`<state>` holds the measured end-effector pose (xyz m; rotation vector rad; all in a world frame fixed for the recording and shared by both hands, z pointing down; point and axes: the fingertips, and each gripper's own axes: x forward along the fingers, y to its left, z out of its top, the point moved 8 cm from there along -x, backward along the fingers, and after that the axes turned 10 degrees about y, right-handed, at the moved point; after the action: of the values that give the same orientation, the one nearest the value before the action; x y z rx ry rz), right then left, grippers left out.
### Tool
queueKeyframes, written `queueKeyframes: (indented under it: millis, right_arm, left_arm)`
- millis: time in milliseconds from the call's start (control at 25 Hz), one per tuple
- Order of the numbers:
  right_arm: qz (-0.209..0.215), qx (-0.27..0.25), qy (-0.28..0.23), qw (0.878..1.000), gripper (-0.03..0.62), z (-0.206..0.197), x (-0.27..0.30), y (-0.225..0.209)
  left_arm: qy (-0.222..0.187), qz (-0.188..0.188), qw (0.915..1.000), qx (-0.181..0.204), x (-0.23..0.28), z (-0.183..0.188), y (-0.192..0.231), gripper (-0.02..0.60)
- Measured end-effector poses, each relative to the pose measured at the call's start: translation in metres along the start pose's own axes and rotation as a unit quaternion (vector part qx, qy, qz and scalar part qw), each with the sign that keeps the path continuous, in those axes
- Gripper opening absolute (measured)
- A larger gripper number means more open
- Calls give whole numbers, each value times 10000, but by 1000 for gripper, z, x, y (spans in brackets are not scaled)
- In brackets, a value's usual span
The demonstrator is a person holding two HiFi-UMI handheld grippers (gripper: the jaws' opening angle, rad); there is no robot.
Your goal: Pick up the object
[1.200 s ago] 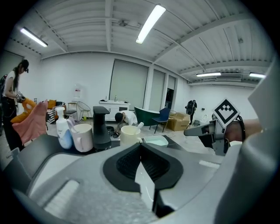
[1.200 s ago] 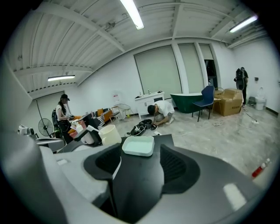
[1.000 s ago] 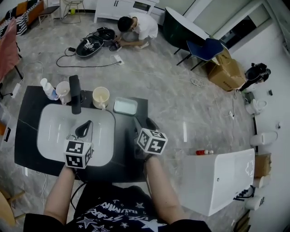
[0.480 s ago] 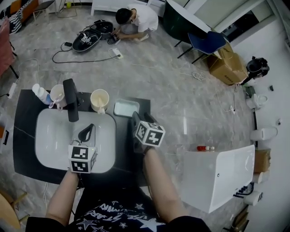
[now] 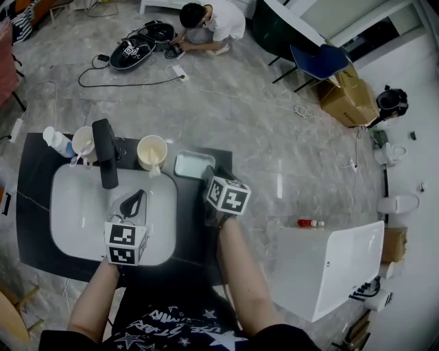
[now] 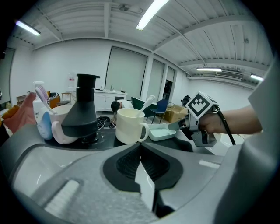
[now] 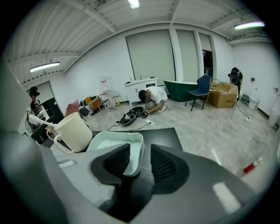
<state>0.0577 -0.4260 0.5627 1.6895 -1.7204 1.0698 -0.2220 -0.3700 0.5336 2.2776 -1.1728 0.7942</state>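
A pale green tray (image 5: 190,164) lies on the black countertop (image 5: 195,240), right of the sink (image 5: 75,212). My right gripper (image 5: 208,181) reaches its near right corner. In the right gripper view the tray's (image 7: 114,148) end wall stands between the jaws of my right gripper (image 7: 141,151), which have just been closing. A dark gap still shows beside the right pad. My left gripper (image 5: 134,201) hovers over the basin, and in the left gripper view its (image 6: 140,146) pads meet at the tips with nothing between them.
A cream mug (image 5: 152,151) stands just left of the tray, then a black faucet (image 5: 105,154), a white cup (image 5: 84,140) and a bottle (image 5: 55,140). A white panel (image 5: 329,267) leans at the right. A person (image 5: 212,20) crouches on the floor far behind.
My right gripper has moved forward and down to the tray's corner. My left gripper has sunk a little over the basin.
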Motion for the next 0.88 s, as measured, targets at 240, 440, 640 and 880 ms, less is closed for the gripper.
queueKeyframes:
  millis: [240,440,640,880]
  right_arm:
    - [-146,-12,230,9996,115,-2,9,1]
    - [-412,43,312,9987,25,-3,13,-2]
    - [-411,62,290,9987,17,-4,5,-1]
    - [-237,-21,78,9997,11,2,-23,0]
  left_arm:
    - [-9,-36,10000,-57,1,-2,0,11]
    - [-4,-65,10000,-40,1,-4,-1,11]
    - [-46,2,10000,-43,-6,-3,-1,11]
    - [-245,272,9993,-100,-25,2,-8,11]
